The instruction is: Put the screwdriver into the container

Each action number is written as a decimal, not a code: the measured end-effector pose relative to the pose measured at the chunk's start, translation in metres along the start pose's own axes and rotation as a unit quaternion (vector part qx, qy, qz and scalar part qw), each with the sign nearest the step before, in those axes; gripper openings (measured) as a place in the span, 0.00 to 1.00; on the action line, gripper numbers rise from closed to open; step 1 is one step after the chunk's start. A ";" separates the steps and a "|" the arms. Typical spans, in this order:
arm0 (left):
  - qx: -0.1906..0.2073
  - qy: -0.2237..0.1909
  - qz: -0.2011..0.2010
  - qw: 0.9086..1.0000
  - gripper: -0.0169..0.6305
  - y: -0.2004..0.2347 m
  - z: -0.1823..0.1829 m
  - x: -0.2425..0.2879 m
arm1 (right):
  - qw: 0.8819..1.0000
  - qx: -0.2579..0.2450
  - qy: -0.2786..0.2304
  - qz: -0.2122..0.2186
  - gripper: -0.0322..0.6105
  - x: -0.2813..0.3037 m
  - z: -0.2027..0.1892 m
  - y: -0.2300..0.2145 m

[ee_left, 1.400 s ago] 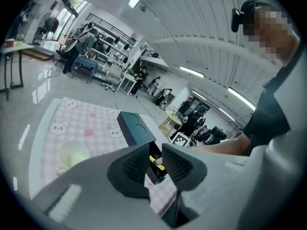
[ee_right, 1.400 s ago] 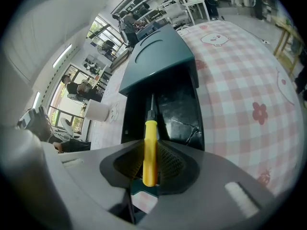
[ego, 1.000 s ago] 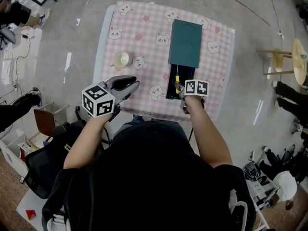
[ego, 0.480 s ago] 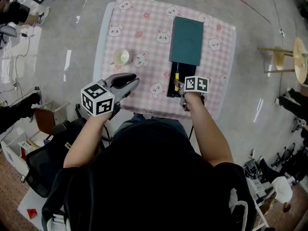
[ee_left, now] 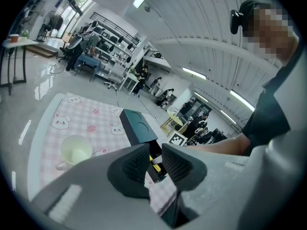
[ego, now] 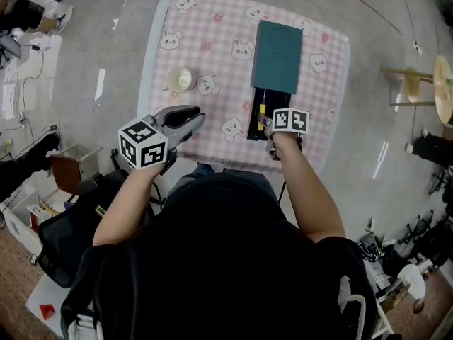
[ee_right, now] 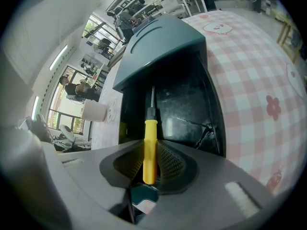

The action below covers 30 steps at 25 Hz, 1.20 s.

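Observation:
A long black container (ego: pixel 256 123) with a teal lid (ego: pixel 277 47) slid toward its far end lies on the pink checked table. My right gripper (ego: pixel 264 127) is at the container's near open end, shut on the yellow handle of the screwdriver (ee_right: pixel 149 145). The metal shaft (ee_right: pixel 152 96) points into the black interior (ee_right: pixel 184 107) under the lid (ee_right: pixel 158 42). My left gripper (ego: pixel 182 121) hovers over the table's near left edge, with a narrow gap between its pads (ee_left: pixel 135 164) and nothing in it. The container (ee_left: pixel 144 134) shows beyond that gap.
A cream cup (ego: pixel 178 81) stands on the left part of the tablecloth (ego: pixel 219 27), also seen as the cup (ee_left: pixel 76 150) in the left gripper view. A chair and boxes (ego: pixel 67 176) sit on the floor at left, a round stool (ego: pixel 433 83) at right.
The head view has shifted slightly. My right gripper keeps the screwdriver at the container's near end, and the left gripper has barely moved.

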<state>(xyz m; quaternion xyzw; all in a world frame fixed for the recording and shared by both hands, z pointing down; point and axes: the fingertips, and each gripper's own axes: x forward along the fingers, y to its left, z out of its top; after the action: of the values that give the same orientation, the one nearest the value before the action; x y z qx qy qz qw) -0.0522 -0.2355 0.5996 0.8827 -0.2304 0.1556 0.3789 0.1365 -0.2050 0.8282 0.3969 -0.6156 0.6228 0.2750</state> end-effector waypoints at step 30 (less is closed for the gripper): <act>-0.001 0.009 -0.007 1.000 0.14 -0.009 -0.008 0.007 | 0.999 0.023 -0.011 0.018 0.23 0.002 0.006 0.001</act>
<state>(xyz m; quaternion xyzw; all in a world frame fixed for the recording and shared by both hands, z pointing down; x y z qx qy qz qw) -0.0425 -0.2265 0.6027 0.8825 -0.2211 0.1604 0.3829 0.1353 -0.2114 0.8288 0.3991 -0.6111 0.6373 0.2472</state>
